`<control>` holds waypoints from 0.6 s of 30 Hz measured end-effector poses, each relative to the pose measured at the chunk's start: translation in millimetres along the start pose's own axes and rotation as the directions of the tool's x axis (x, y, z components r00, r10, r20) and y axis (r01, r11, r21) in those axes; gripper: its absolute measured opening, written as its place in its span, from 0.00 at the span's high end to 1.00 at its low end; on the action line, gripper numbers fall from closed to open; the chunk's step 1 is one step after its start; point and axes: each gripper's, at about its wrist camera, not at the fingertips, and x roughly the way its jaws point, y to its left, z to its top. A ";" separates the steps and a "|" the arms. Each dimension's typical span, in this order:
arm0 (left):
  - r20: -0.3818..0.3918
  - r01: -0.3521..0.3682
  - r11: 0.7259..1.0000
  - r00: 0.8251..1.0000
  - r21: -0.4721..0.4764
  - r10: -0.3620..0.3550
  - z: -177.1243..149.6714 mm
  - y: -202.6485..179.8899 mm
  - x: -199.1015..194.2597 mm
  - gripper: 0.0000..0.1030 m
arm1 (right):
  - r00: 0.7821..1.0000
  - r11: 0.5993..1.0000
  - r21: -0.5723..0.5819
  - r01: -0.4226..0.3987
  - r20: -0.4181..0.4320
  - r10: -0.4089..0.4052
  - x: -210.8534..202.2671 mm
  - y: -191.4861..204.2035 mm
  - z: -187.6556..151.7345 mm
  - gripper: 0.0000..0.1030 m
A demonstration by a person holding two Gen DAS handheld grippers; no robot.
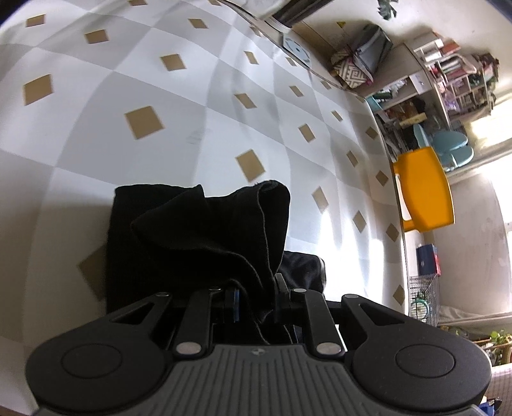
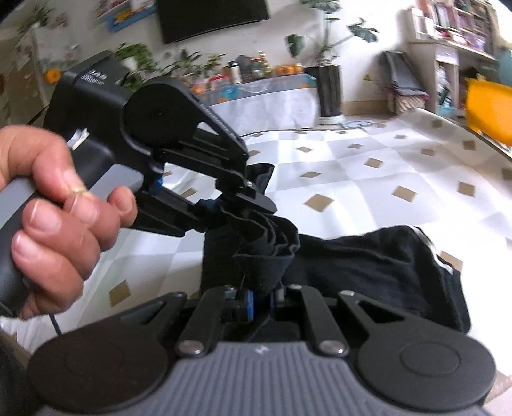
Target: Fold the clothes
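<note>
A black garment [image 1: 198, 236] is lifted off a checked tablecloth [image 1: 144, 80], bunched and hanging in folds. My left gripper [image 1: 256, 304] is shut on a gathered edge of it, which runs down between the pads. In the right wrist view the same black garment [image 2: 368, 256] trails to the right over the tablecloth [image 2: 368, 179], a white strip showing at its far end. My right gripper [image 2: 262, 300] is shut on a pleated edge of the cloth. The left gripper [image 2: 220, 208], held by a hand [image 2: 54, 204], pinches the cloth just above and left of it.
An orange chair [image 1: 425, 192] stands past the table's right edge, with shelves [image 1: 448, 73] and bags behind. In the right wrist view a screen [image 2: 211, 16], potted plants [image 2: 192, 64] and a dark bin [image 2: 329, 89] line the far wall.
</note>
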 end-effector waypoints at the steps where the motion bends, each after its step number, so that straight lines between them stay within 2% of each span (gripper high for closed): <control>1: -0.004 0.001 1.000 1.000 0.005 -0.001 0.2 -4.6 3.0 0.85 | 1.000 1.000 0.018 0.010 0.002 -0.010 -0.8 -4.4 1.0 0.93; 10: -0.059 -0.007 0.998 0.998 0.061 0.010 -3.0 -43.2 38.7 0.85 | 0.995 0.982 0.160 0.101 0.007 -0.104 -2.7 -39.9 4.8 0.92; 18: -0.125 0.007 0.997 0.992 0.071 0.002 -8.4 -65.0 79.8 0.85 | 0.977 0.936 0.283 0.209 -0.027 -0.211 2.4 -74.4 0.2 0.92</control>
